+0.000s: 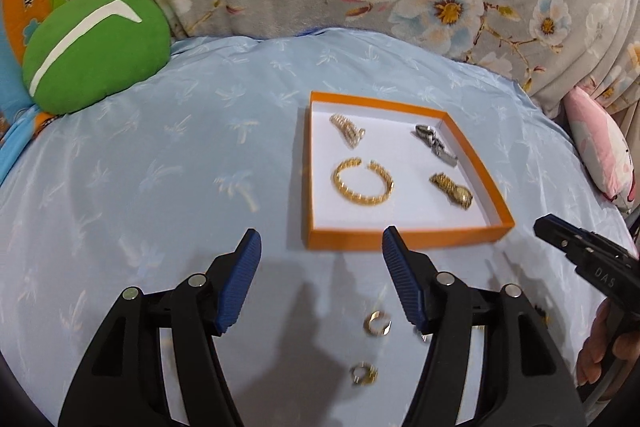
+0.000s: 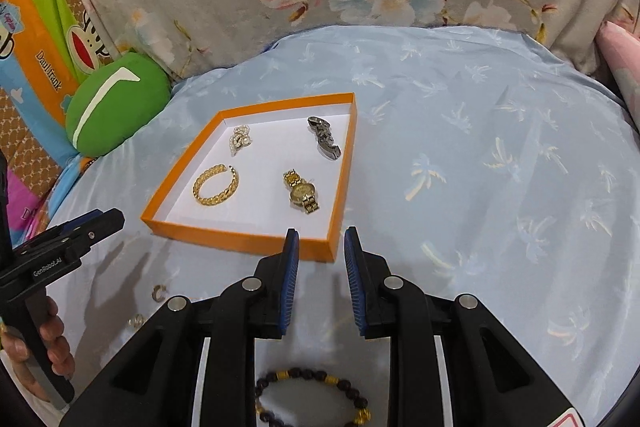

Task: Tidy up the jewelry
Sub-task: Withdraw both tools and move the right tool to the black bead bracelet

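Left wrist view: the shallow orange cardboard tray with a white floor (image 1: 404,241) lies just ahead of the left claw (image 1: 322,247), whose blue ribbed pads stand spread with nothing between them. Four pieces already sit inside the tray, each apart from the others: a pale gold beaded clip (image 1: 347,131) at the far left, a dark silver metal piece (image 1: 434,143) at the far right, an open gold chain-pattern bangle (image 1: 363,182) on the near left, and a gold metal wristwatch (image 1: 452,191) on the near right.

Still outside the tray, on the light blue bedsheet (image 1: 160,167), are two small gold ear cuffs: one (image 1: 376,324) below the gap between the left claw's pads, nearer its right-hand finger, and the other (image 1: 363,374) closer in toward the camera. Both are blurred.

In the right wrist view, a dark wooden bead bracelet with gold spacer beads (image 2: 312,399) lies on the sheet close in under the right claw (image 2: 322,247), behind its tips. That claw's pads stand narrowly apart, pinching nothing, with the tray's near right corner just ahead of them.

By my reckoning the job is past its middle: four pieces placed, at least three left, and neither claw carries anything now.
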The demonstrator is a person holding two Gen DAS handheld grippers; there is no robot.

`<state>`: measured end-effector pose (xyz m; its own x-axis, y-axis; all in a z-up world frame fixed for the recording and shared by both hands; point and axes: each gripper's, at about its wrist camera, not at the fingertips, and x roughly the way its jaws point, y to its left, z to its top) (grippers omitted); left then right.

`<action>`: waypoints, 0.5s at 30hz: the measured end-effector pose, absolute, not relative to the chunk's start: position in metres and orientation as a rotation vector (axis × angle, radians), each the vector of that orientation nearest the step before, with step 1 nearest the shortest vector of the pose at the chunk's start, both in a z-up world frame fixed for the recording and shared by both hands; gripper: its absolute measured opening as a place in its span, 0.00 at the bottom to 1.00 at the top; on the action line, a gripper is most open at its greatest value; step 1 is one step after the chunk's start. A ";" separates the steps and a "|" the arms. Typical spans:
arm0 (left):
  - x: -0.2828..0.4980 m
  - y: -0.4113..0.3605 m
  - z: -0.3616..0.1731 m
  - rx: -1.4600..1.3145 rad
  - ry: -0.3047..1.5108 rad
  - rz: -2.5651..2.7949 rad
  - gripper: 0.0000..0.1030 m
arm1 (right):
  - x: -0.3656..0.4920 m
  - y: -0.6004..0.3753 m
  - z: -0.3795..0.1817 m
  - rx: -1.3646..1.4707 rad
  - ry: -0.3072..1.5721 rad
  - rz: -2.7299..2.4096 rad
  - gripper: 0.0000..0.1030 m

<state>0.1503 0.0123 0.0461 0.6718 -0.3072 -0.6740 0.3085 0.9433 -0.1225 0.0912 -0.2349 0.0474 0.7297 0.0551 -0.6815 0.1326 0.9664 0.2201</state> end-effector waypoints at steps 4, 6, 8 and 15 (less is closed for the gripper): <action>0.127 0.015 0.034 -0.002 0.788 -0.364 0.59 | 0.065 -0.234 0.041 0.263 0.763 -0.064 0.22; 0.116 0.013 0.028 0.014 0.792 -0.362 0.59 | 0.054 -0.233 0.037 0.266 0.770 -0.068 0.22; 0.106 0.012 0.023 0.016 0.800 -0.371 0.59 | 0.044 -0.232 0.032 0.267 0.780 -0.076 0.22; 0.086 0.006 0.013 0.022 0.812 -0.373 0.59 | 0.020 -0.229 0.018 0.300 0.808 -0.084 0.23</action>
<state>0.0861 0.0056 0.0134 0.6266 -0.3169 -0.7120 0.3339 0.9347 -0.1222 0.0197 -0.2291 0.0176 0.6902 0.0402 -0.7225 0.1872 0.9546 0.2319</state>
